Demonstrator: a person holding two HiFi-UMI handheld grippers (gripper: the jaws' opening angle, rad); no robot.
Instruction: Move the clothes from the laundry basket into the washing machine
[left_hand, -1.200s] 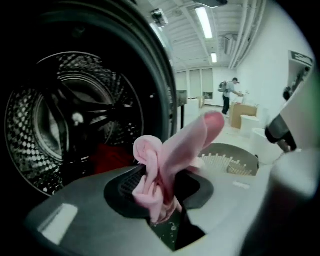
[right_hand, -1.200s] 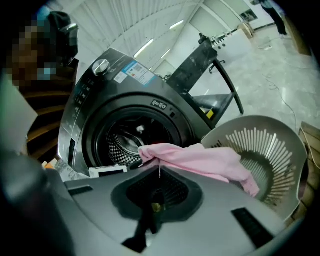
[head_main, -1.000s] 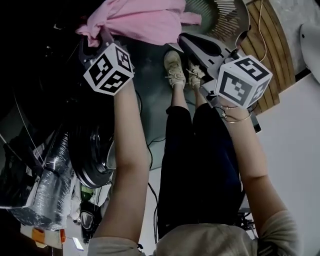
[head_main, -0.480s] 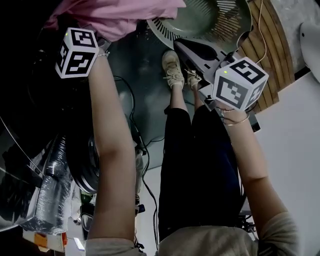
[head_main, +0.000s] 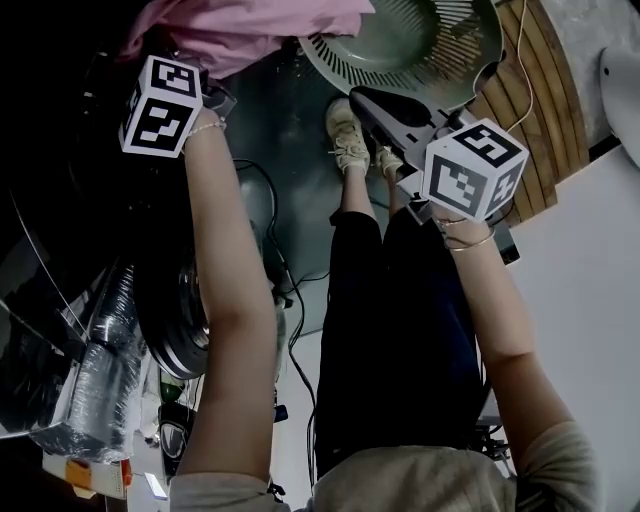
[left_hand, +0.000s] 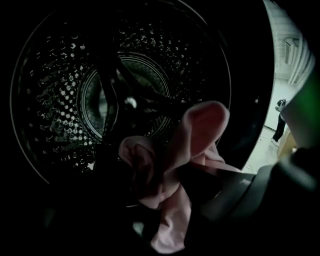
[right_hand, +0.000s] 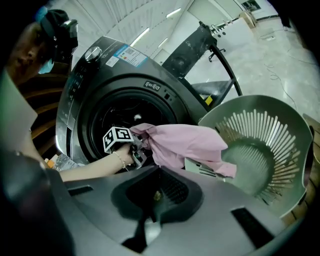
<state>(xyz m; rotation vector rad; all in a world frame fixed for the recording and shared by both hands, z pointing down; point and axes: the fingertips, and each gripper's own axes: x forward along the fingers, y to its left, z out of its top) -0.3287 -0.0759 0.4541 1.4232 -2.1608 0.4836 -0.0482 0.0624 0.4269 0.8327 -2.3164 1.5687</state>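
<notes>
In the left gripper view almost everything is dark. The jaws of the left gripper (right_hand: 139, 147) are hard to make out there, and only a grey part shows at the lower right. They have just been opening and stand spread, with a fold of the pink garment (right_hand: 185, 145) lying loosely between them. In the head view the tips of this gripper are covered by the same cloth.

The garment is soft and wrinkled. One end is at the lower rim of the round door opening of the washing machine (right_hand: 100, 85), and the rest hangs outside, toward the laundry basket (right_hand: 260, 150). Behind the fold is the drum (left_hand: 55, 100), shiny metal full of small holes, with raised ribs.

The basket is green plastic, bowl-shaped, with long slots in its wall. The head view cuts off its upper part.

The right gripper (right_hand: 156, 196) has its jaws pressed together on nothing, apart from both the machine and the basket.
</notes>
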